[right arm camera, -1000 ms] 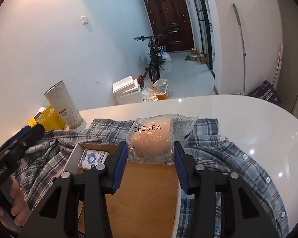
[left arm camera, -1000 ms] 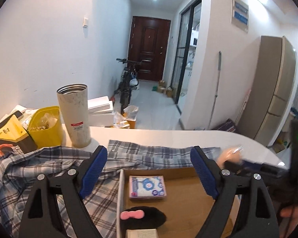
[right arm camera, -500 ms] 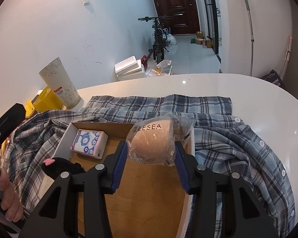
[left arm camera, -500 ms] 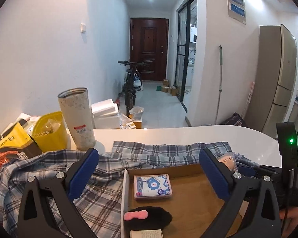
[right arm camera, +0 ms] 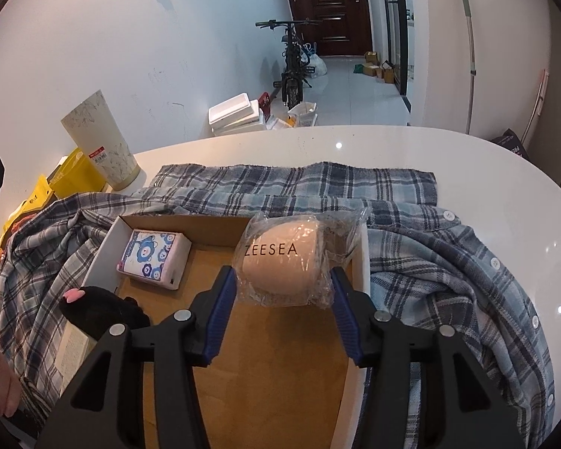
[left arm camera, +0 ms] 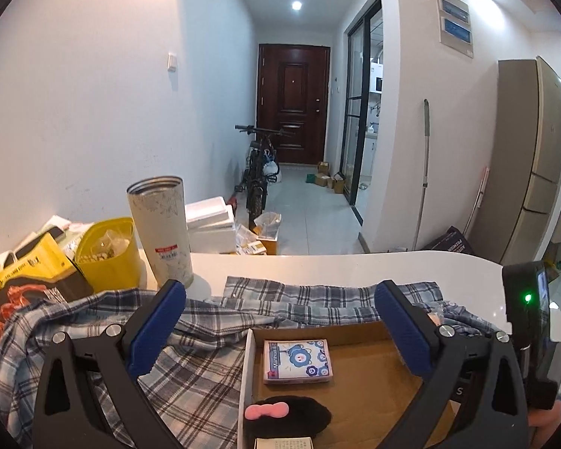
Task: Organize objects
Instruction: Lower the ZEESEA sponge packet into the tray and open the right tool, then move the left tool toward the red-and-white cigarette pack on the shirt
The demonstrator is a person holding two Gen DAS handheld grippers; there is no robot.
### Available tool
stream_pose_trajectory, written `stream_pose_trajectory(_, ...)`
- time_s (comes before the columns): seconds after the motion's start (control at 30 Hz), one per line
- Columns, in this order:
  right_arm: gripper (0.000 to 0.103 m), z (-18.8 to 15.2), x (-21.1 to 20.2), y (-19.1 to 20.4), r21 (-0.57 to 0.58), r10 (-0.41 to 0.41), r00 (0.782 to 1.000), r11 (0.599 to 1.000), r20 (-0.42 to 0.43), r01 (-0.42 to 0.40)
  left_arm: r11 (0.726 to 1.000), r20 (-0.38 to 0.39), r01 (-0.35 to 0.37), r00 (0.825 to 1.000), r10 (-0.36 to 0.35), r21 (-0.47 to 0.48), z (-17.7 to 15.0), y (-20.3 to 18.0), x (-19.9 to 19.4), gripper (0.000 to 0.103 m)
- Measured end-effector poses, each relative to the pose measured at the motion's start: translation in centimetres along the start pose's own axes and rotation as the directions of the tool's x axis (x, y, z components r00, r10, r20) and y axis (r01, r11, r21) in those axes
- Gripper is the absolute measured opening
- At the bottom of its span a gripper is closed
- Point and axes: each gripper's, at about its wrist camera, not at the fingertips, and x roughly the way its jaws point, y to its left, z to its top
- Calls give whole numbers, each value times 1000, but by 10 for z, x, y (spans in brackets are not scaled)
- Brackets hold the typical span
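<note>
At the far left of the left wrist view, a yellow and black bag is cut off by the frame edge, its print only partly legible. Beside it stands a yellow container with unclear contents, then an upright speckled tumbler on the white bench. A plaid shirt is spread over the bench and runs under an open cardboard box, hiding part of the bench.

The left gripper hovers above the box's left edge with its fingers spread wide and released, nothing between them. In the box lies a small printed packet, and nearer the camera a black furry item with a pink bow, partly cut by the lower edge; a pale little box below it is mostly out of frame.

In the right wrist view, the right gripper holds a clear-wrapped beige puff marked ZEESEA over the box's far right corner, low inside the box. Its fingers are opening, the wrapper touching both pads at the sides; whether the puff rests on the box floor I cannot tell, as its underside is hidden. A person's fingertips show at the lower left edge.
</note>
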Motion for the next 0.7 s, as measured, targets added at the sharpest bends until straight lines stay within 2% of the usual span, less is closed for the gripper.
stream_pose_trajectory(0.07,52,-1,2,0,-5,-9,1000,1000,-5,9,1000,-8,9,1000,-10,-21,0,4,1,102)
stream_pose_trajectory(0.17,63,-1,2,-1,-10,12,1000,1000,-7,-12,999,-22,-10,1000,9,-52,1,9,2,102)
stream_pose_trajectory(0.23,63,0,-1,-2,-11,37,999,999,9,-37,998,-13,-17,1000,16,-61,1,11,1,102)
stream_pose_trajectory(0.3,69,2,-6,-3,-6,36,999,999,28,-36,998,-9,-25,1000,25,-55,3,11,-3,102)
stream_pose_trajectory(0.37,69,5,-19,-3,-3,26,997,1000,67,-26,998,16,-31,999,32,-49,8,9,-14,102)
stream_pose_trajectory(0.43,70,9,-38,-1,-13,2,993,1000,117,-1,999,47,-20,999,21,-39,15,6,-30,102)
stream_pose_trajectory(0.6,92,18,-99,11,-32,23,969,999,247,-16,1000,155,-8,988,10,-10,30,1,-82,102)
stream_pose_trajectory(0.7,99,16,-136,20,-33,44,952,999,301,-36,1000,193,14,981,-11,-18,34,4,-113,103)
